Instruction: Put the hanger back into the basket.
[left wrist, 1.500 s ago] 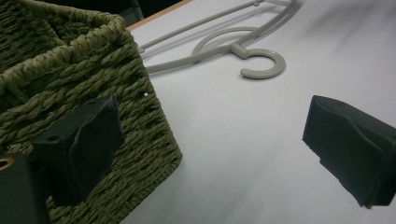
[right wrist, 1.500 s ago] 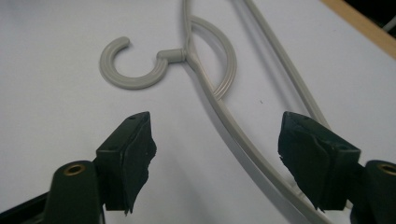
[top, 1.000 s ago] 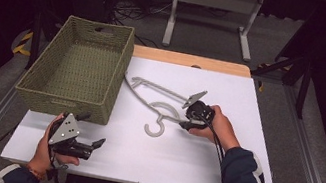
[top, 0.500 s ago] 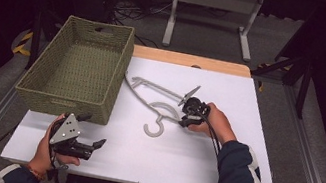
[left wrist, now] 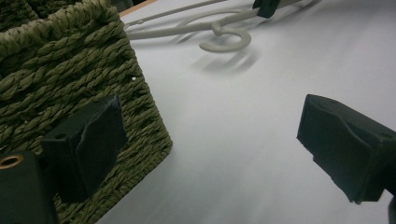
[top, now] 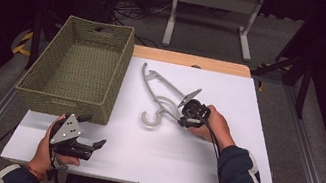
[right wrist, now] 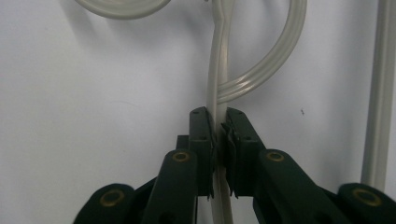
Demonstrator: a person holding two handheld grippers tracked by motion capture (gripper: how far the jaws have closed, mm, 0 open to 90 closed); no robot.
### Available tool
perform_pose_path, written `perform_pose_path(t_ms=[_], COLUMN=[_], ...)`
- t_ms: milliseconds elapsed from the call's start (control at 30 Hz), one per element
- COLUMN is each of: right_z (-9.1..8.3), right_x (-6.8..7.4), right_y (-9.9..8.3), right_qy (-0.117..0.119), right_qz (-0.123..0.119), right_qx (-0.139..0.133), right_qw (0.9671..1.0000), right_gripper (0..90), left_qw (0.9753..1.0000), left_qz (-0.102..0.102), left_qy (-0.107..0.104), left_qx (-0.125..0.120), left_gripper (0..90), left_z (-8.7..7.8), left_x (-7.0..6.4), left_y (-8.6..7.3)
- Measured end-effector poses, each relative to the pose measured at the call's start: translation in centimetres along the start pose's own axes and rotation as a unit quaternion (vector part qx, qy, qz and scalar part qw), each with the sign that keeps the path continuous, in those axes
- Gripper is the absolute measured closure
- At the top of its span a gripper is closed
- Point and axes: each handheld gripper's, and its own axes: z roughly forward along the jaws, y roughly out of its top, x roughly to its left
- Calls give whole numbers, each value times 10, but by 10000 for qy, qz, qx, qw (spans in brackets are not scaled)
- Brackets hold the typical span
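We saw the pale grey plastic hanger [top: 162, 99] lying near the middle of the white table [top: 242, 151], its hook [top: 150, 118] curled toward the person's side and one arm running toward the far left, close to the basket's right wall. In the right gripper view the hanger [right wrist: 219, 70] appeared as a thin bar rising between the two black jaws, with a curved loop branching off beside it and a straight strip along the right edge. That view told us what the high view could not: the right gripper [right wrist: 218, 140] had its jaws pressed against both sides of the bar, clamped on it. From above, the right gripper [top: 187, 117] merely sat at the hanger's right part, held by the person's right hand [top: 213, 126].

The left gripper view gave a low look across the table: the hook [left wrist: 226, 41] lay far off, slightly blurred, with a dark piece of the other gripper just above it. Its own left gripper [left wrist: 210, 140] stood wide, nothing between its jaws, one jaw just in front of the woven green basket [left wrist: 70, 79]. From above, the left gripper [top: 89, 139] rested at the table's near left edge in the left hand [top: 51, 150], just beside the near corner of the basket [top: 68, 97], well apart from the hanger.
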Motion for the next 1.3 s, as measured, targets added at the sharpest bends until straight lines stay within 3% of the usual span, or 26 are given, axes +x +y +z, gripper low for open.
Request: perform_pose_path(t_ms=[100, 267, 400, 467, 600, 633, 833, 1067, 1167, 1300], right_z=[-9, -23, -34, -36, -50, -54, -66, -74, -75, -74], right_x=[-1, -5, -7, -7, -6, -5, -1, 8, 12, 17], right_y=[-3, -8, -14, -15, -21, -23, -31, -32, -28, -23], right_qy=[-82, 6, 46, 33, -31, -30, -121, -349, -471, -513], right_qz=[158, 572, 878, 913, 1017, 1068, 1099, 921, 772, 662], right_qx=[-336, -940, -1526, -1623, -2195, -2367, -2879, -3047, -2985, -3002], right_qw=[9993, 9939, 9844, 9825, 9703, 9657, 9512, 9473, 9501, 9502], right_gripper=[824, 825, 825, 825, 825, 825, 825, 825, 825, 825], left_qw=[10000, 10000, 10000, 10000, 10000, 10000, 9999, 9999, 9999, 9998], left_qz=[26, 29, -10, 18, -16, -18, -13, 39, 42, 43], left_qy=[0, -2, -9, -8, -66, -74, -102, -89, -78, -58], left_qx=[17, 18, 25, 16, -46, -44, -125, -109, -128, -161], left_gripper=[85, 88, 88, 89, 94, 95, 110, 115, 114, 114], left_z=[0, 0, 1, 1, 2, 2, 2, 0, -1, -3], left_x=[0, -1, -1, -1, -3, -3, -4, -3, -3, -2], left_y=[0, 0, 0, 1, 4, 4, 9, 9, 9, 9])
